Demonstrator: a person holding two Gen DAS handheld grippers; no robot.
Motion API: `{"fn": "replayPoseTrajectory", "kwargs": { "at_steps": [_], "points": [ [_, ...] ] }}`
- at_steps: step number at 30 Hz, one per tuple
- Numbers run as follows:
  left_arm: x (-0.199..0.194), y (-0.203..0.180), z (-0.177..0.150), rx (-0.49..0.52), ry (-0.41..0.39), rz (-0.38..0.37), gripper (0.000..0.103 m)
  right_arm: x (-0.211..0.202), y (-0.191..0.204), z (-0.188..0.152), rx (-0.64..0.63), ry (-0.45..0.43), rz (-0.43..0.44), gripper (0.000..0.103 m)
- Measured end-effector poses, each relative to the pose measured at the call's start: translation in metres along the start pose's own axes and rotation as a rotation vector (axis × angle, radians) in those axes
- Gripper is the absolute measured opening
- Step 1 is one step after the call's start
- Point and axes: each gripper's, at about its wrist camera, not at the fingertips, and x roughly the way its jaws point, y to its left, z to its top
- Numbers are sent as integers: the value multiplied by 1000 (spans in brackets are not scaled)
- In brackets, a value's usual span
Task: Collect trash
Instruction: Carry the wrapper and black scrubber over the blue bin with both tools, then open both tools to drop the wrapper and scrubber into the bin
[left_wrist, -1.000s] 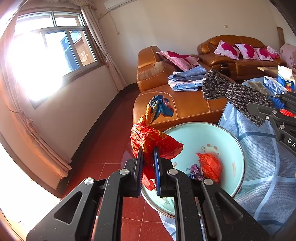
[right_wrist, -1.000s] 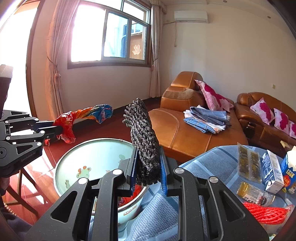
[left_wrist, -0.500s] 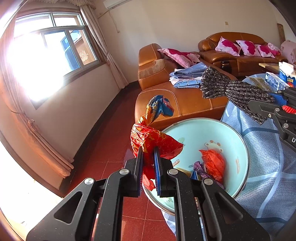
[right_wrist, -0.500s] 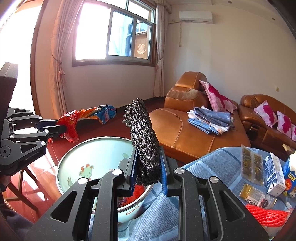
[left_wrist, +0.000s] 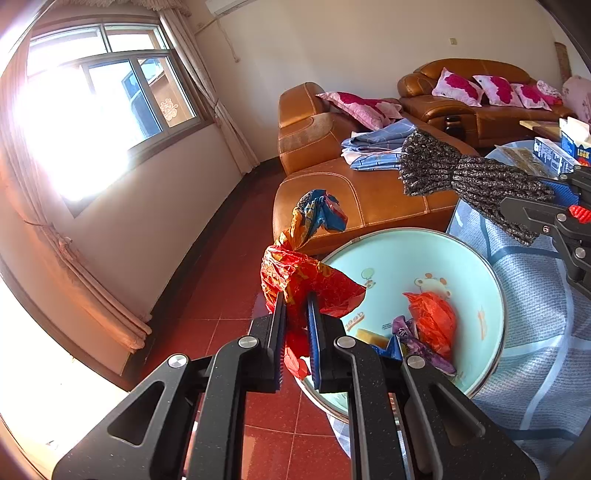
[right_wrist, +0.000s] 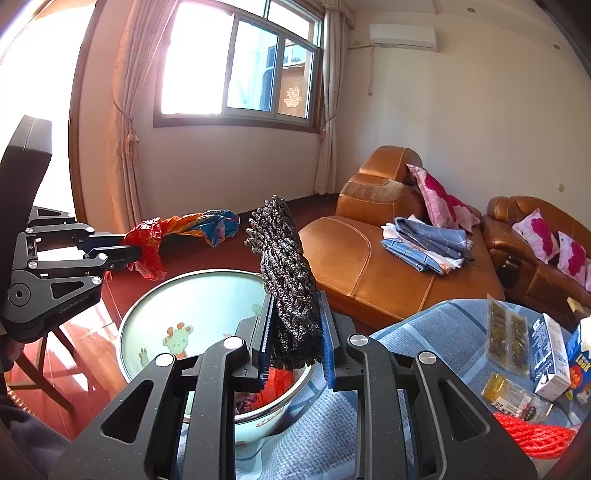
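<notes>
Nothing has moved: left gripper (left_wrist: 295, 314) pinches red wrapper (left_wrist: 306, 277), right gripper (right_wrist: 295, 321) clamps speckled bundle (right_wrist: 286, 266).

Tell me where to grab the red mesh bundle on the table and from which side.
Grip the red mesh bundle across its narrow width near the middle, coming from above. It lies flat on the cloth at the table's near edge, with a clear packet just behind it, so a low sideways approach would probably hit its neighbours.
</notes>
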Motion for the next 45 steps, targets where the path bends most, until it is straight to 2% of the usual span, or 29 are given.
{"fn": "replayPoseTrajectory", "kwargs": {
  "at_steps": [18, 19, 21, 22, 23, 39, 45],
  "points": [
    [5, -3, -4, 7, 10, -28, 11, 3, 5, 0, -27, 12, 25, 24],
    [5, -4, -4, 9, 10, -31, 13, 3, 6, 0, -28, 13, 28, 25],
    [5, -5, -4, 13, 10, -29, 18, 3, 6, 0, -26, 13, 32, 35],
    [5, -4, -4, 13, 12, -28, 26, 3, 5, 0, -22, 13, 33, 43],
    [5, -3, -4, 15, 11, -28, 31, 3, 4, 0, -18, 11, 34, 44],
    [3, -9, -7, 21, 10, -59, 44, -4, 0, 0, 8, -14, -10, 54],
    [-5, -23, -2, 38, -15, -97, 48, -15, -6, -2, 32, -1, -95, 55]
  ]
}}
